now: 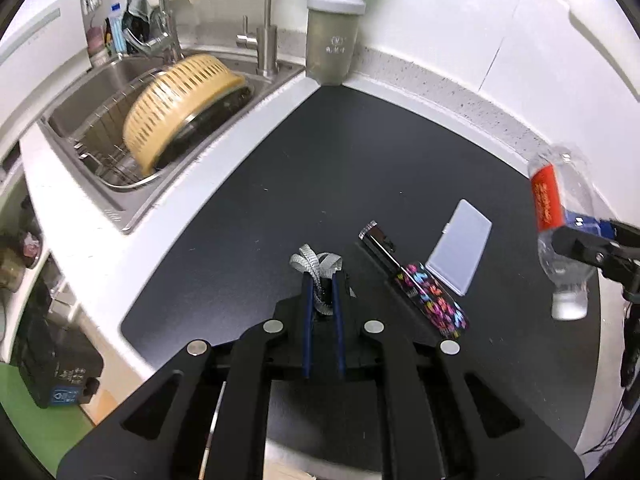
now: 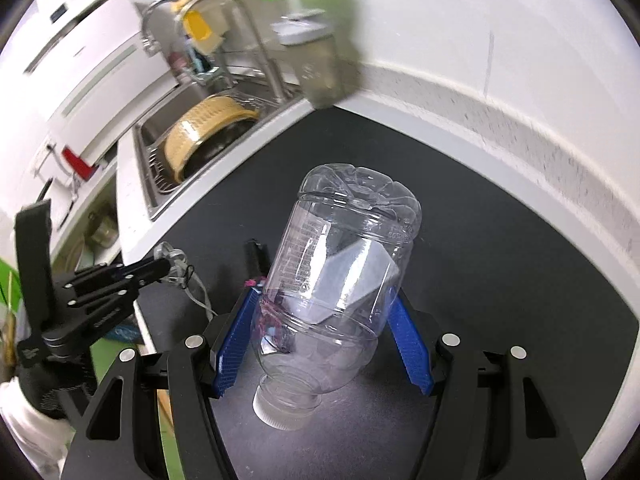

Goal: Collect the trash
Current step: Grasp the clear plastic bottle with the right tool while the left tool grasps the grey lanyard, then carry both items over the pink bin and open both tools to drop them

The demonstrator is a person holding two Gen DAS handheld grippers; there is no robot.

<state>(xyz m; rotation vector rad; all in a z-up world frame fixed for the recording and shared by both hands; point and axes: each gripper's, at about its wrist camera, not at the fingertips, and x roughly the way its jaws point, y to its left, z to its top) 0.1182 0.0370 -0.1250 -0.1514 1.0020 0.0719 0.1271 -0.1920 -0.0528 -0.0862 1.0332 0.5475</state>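
**Clear plastic held, cap end toward camera**

Clamped across the midsection by the right gripper [image 2: 324, 320]: an empty water bottle [image 2: 340, 272], tilted, white cap nearest the lens, base away. Red label seen only from the left wrist view [image 1: 546, 200]. Pinched tight in the left gripper [image 1: 322, 280]: a grey woven ribbon [image 1: 316, 266], its lower end hidden between the pads. Just right of that gripper on the black mat [image 1: 320, 160]: a patterned lighter [image 1: 432, 300] and a pale card [image 1: 460, 246]. Blurred beyond: shaker cup [image 1: 332, 36], sink [image 1: 80, 120] with yellow colander [image 1: 180, 108].
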